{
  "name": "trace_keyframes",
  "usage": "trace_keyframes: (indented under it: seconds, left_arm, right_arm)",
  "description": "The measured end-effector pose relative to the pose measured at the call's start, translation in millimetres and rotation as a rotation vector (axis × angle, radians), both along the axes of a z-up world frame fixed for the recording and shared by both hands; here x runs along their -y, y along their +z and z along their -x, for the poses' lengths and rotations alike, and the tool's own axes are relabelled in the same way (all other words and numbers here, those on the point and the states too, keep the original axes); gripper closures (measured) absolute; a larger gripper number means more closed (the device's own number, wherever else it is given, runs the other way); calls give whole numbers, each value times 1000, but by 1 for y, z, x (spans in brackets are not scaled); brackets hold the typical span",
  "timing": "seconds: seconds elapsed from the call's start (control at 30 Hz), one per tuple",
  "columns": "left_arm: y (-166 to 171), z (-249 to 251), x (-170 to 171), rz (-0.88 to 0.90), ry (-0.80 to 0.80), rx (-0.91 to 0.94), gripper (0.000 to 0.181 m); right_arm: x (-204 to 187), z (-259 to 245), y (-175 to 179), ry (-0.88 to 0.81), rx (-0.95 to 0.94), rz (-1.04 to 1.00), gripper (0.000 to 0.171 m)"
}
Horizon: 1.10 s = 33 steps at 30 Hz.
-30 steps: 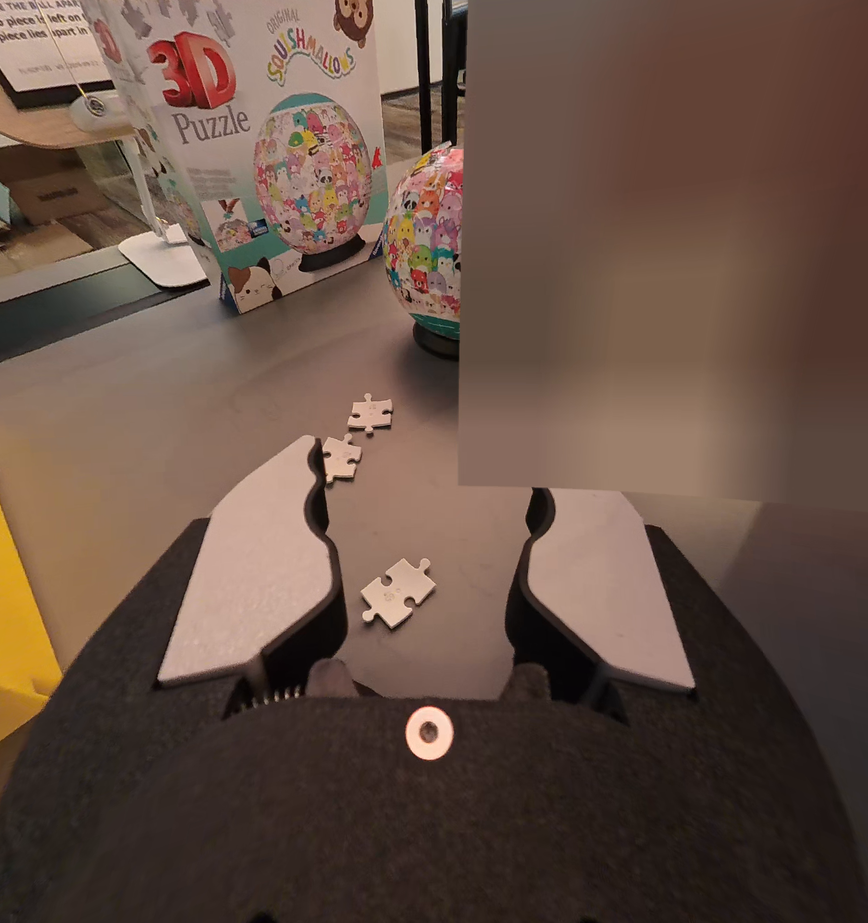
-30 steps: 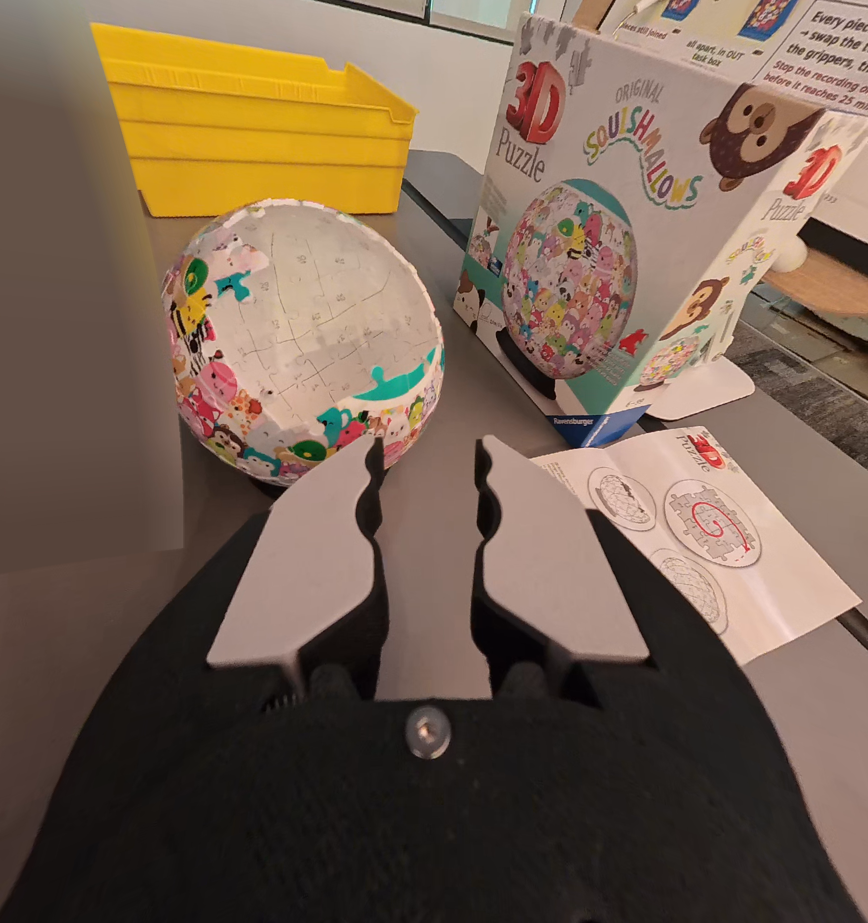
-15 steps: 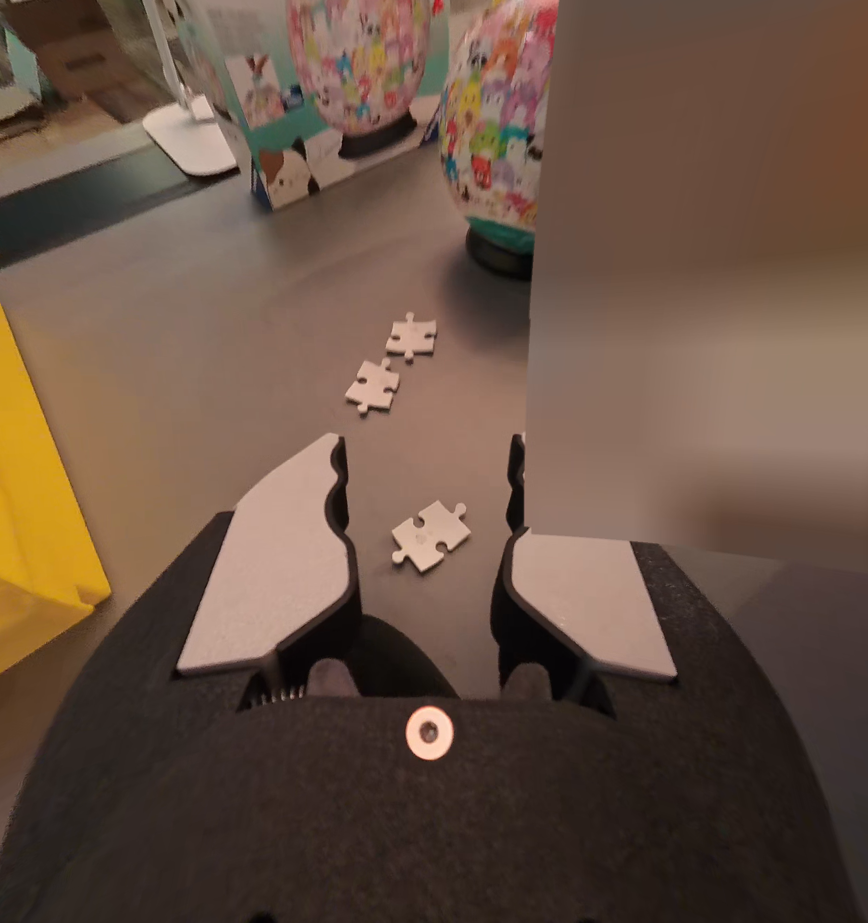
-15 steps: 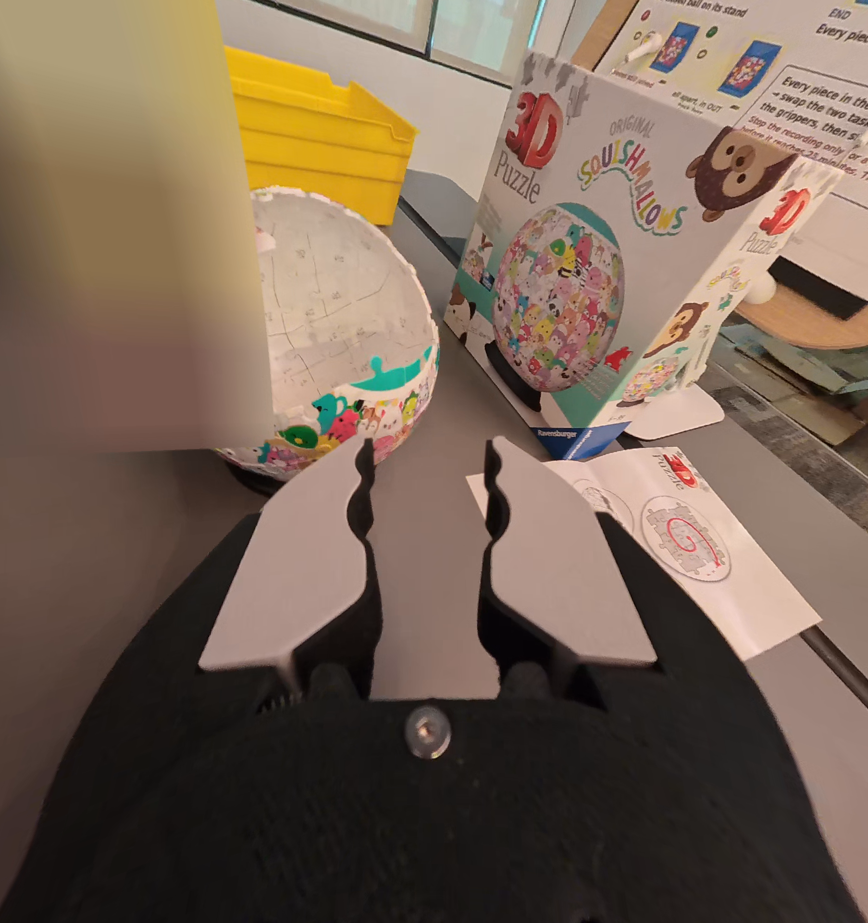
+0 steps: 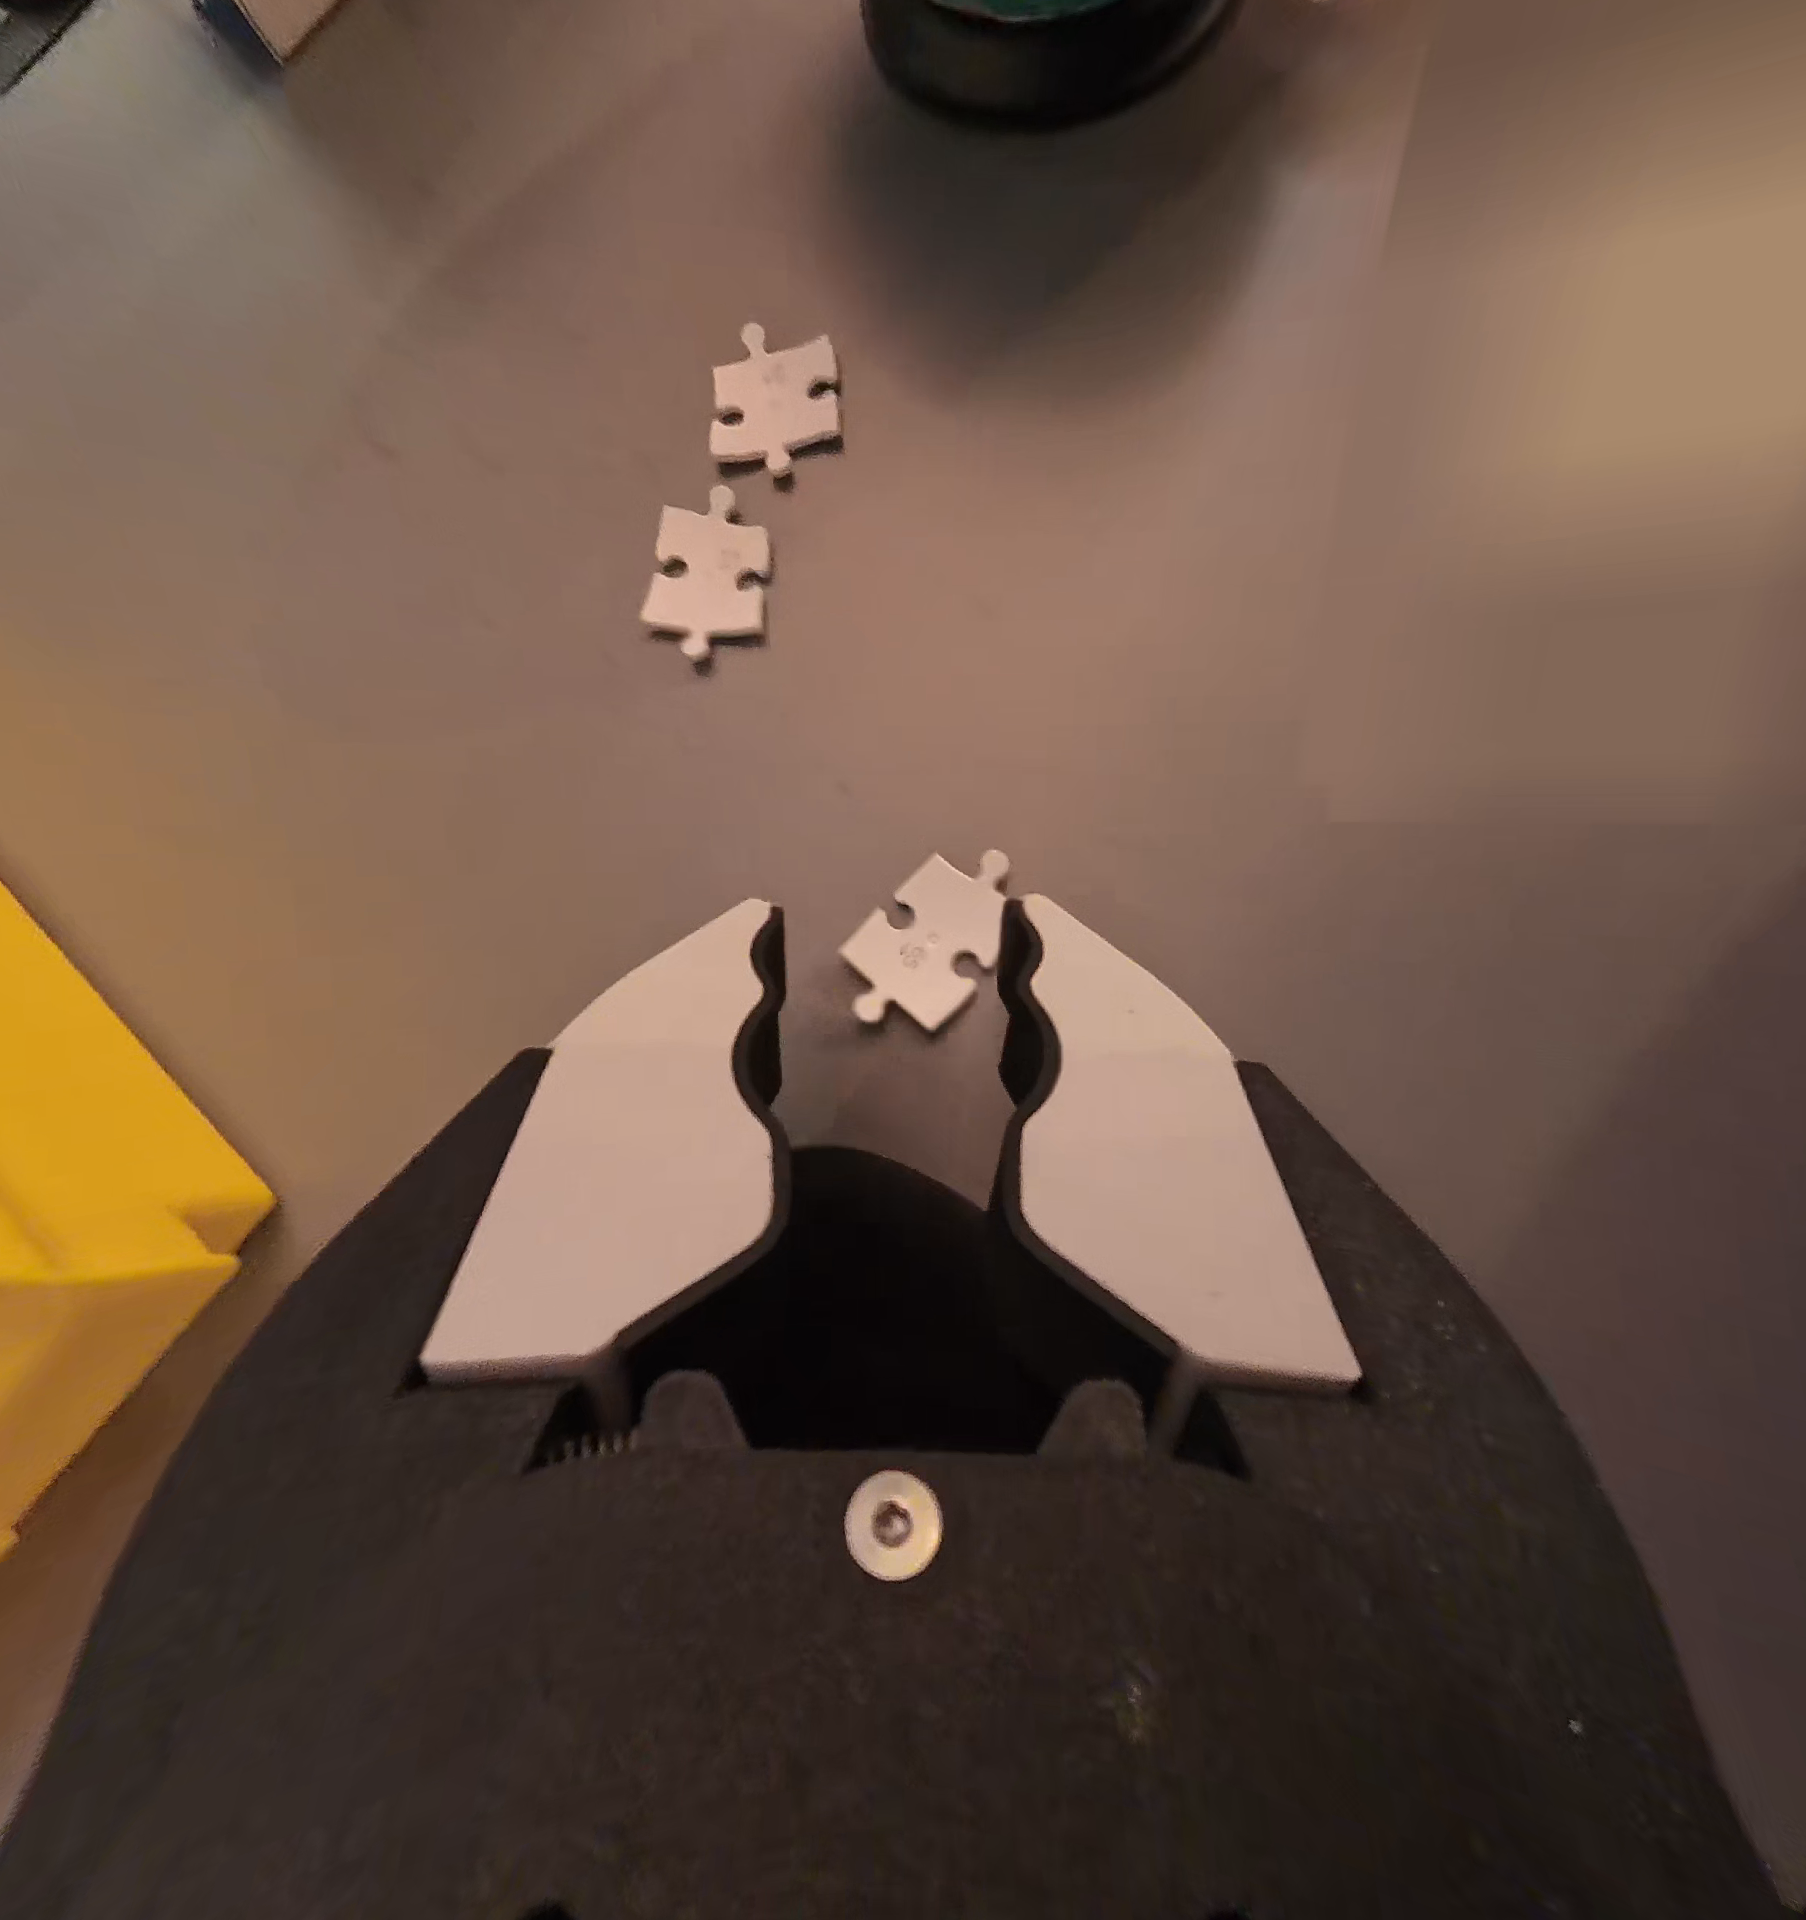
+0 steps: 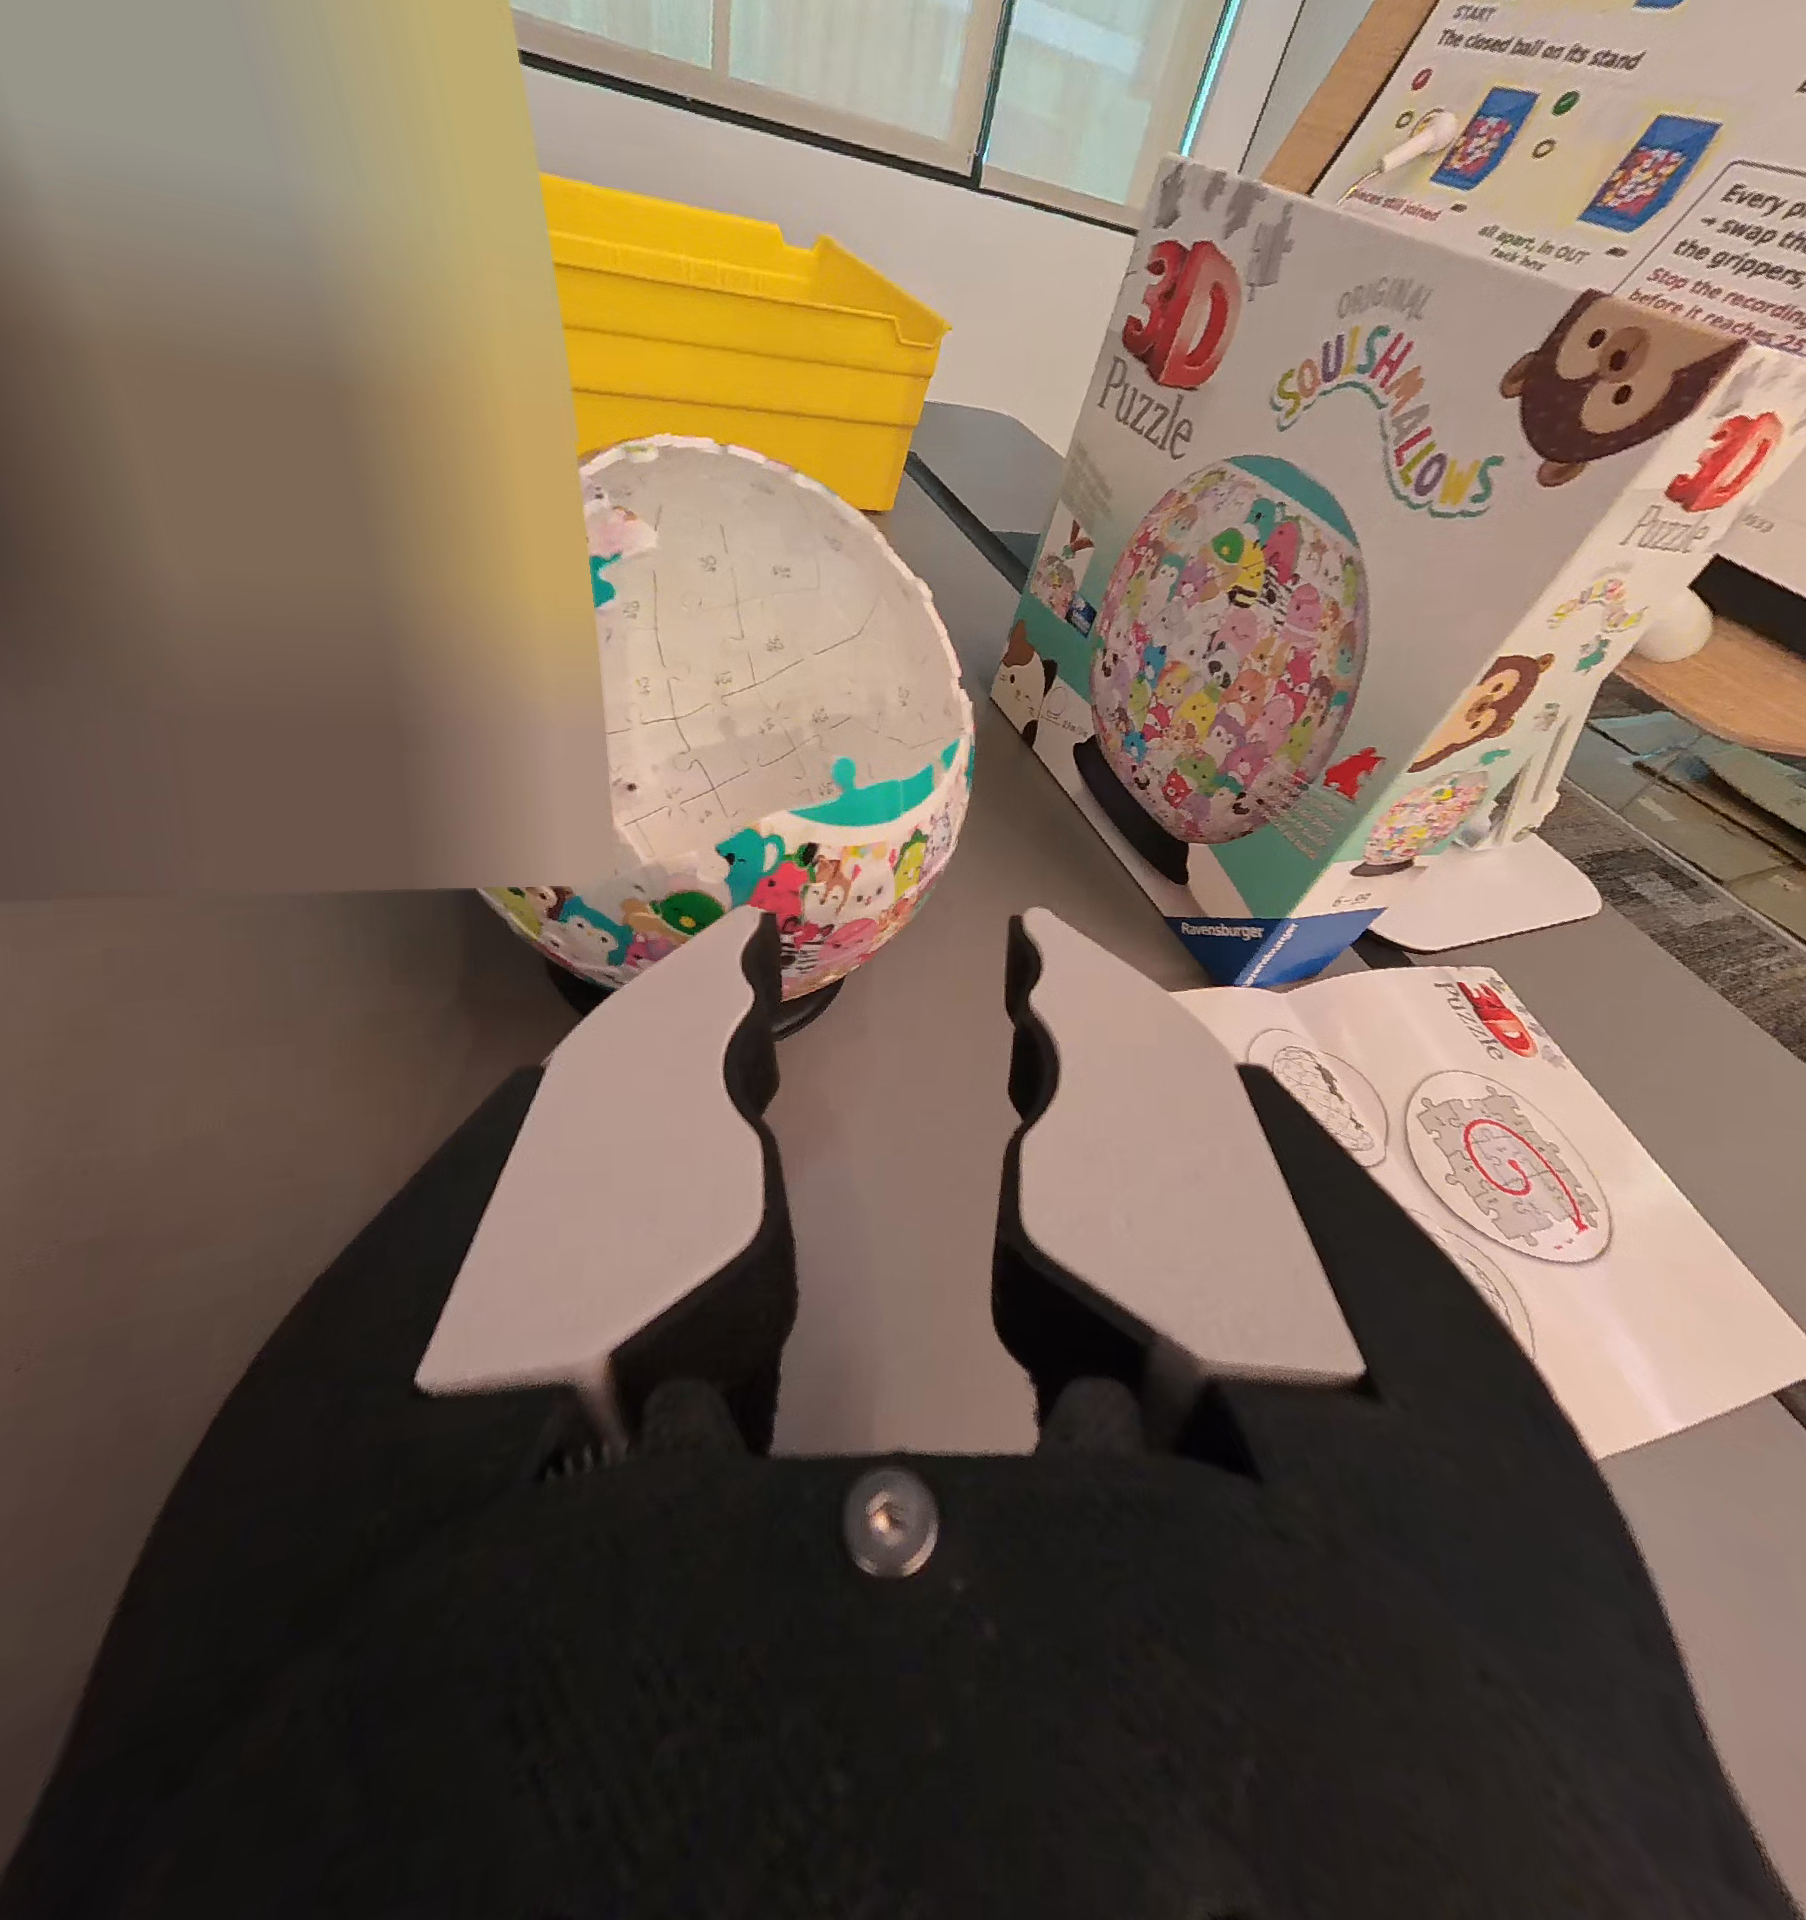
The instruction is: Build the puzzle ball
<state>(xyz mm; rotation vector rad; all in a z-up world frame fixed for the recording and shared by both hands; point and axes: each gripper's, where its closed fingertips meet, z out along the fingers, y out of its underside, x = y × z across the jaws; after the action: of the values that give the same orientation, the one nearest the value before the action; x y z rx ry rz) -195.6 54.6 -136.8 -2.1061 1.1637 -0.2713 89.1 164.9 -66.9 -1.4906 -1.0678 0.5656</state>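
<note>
The puzzle ball (image 6: 774,727) sat on its dark stand on the grey worktop (image 6: 203,1091), still an open shell: the coloured lower band was joined up, the upper part was missing, and the pale insides of the fitted pieces showed, so the build looked part done. Three loose pieces lay blank side up on the worktop in a rough line running out from the stand. The nearest piece (image 5: 925,951) lay flat between the tips of the left tool (image 5: 891,914), nearer its right finger and touching or almost touching it; the jaws stood apart with a gap wider than the piece. Judged: this placement framed the piece for a pinch across its edges, though a thin flat piece on a hard top may slide rather than lift. The middle piece (image 5: 710,579) and far piece (image 5: 776,408) lay just beside each other, well clear of the tool. The right tool (image 6: 888,935) was empty, jaws apart, low over the worktop just in front of the ball, probably placed to steady the shell. The puzzle box (image 6: 1366,582) and instruction sheet (image 6: 1501,1195) lay to its right, a yellow bin (image 6: 743,343) behind the ball
</note>
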Motion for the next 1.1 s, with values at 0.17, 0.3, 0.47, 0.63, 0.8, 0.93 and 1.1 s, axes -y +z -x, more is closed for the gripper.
trace_keyframes:
  seconds: [0.17, 0.3, 0.47, 0.63, 0.8, 0.93, 1.1]
  left_arm:
    - [12, -11, -35, -4, 5, 60, 145]
    - [-2, -22, -59, 35, 2, 30, 138]
    - [-17, -32, -80, 82, 19, 8, 131]
    - [-19, -42, -79, 133, -34, 29, 153]
    - [-16, -45, -75, 129, -57, 37, 164]
    - [-10, -44, -62, 119, -78, 60, 179]
    - [-6, -39, -59, 83, -50, 68, 171]
  right_arm:
    - [2, 3, -1, 16, 16, -15, 129]
    - [4, 4, -2, 26, 23, -23, 129]
    - [5, 5, -2, 39, 19, -14, 129]
    - [5, 5, -3, 40, 28, -13, 130]
    - [4, 3, -2, 31, 31, -24, 131]
    - [1, -1, 3, 3, 4, -22, 131]
    - [-5, -6, 5, -38, 9, -46, 132]
